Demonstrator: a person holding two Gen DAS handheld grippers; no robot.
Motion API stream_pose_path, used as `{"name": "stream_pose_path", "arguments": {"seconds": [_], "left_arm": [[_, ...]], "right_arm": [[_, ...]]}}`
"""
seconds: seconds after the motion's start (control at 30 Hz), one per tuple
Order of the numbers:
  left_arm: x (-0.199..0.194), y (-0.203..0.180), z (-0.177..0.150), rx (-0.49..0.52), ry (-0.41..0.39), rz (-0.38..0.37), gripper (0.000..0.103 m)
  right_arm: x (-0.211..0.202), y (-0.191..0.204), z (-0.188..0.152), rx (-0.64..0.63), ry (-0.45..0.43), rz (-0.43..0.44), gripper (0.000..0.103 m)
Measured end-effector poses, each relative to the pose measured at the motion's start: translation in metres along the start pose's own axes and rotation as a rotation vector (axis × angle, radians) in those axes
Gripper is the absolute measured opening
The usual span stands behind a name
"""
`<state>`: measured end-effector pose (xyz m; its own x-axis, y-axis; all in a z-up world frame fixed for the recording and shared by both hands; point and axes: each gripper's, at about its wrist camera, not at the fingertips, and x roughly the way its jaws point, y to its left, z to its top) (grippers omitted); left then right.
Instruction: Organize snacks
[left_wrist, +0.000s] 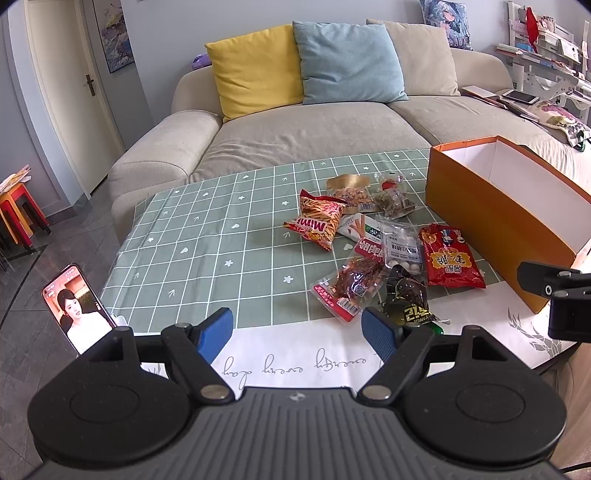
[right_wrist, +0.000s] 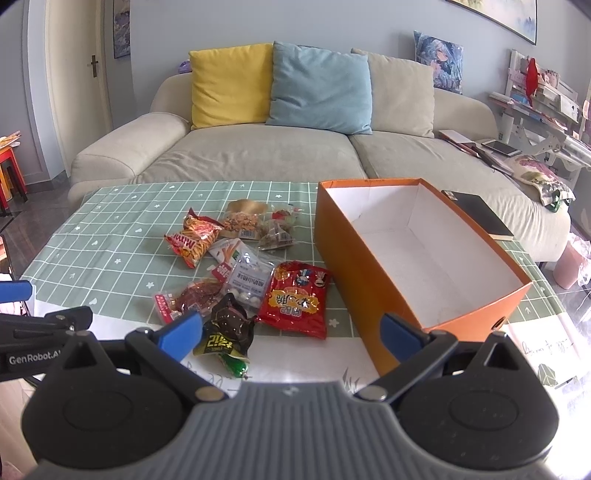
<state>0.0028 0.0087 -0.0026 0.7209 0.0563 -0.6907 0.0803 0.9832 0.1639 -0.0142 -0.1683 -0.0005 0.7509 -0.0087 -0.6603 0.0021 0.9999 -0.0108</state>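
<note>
Snacks (left_wrist: 373, 240) lie heaped on the green checked tablecloth (left_wrist: 207, 229) just left of the orange box (left_wrist: 491, 210) (its white inside bare); the left gripper (left_wrist: 297, 332) hovers near them, fingers spread wide, holding nothing. From the right wrist, the right gripper (right_wrist: 291, 332) gapes equally empty above a black packet (right_wrist: 227, 328).

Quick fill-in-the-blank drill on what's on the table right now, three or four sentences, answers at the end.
1. The orange box holds ____ snacks.
2. The yellow cushion leans beside a ____ cushion.
3. Both the left hand-held gripper and the right hand-held gripper are ____.
4. The red packet lies on a ____ checked tablecloth.

Answers: no; blue; open; green
</note>
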Motion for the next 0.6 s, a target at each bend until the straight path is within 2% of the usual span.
{"name": "stream_pose_path", "arguments": {"seconds": [0.6], "left_arm": [[0.0,-0.0002,0.0,-0.001,0.001,0.0,0.093]], "right_arm": [[0.0008,-0.0015,-0.0009,0.004,0.002,-0.002,0.1]]}}
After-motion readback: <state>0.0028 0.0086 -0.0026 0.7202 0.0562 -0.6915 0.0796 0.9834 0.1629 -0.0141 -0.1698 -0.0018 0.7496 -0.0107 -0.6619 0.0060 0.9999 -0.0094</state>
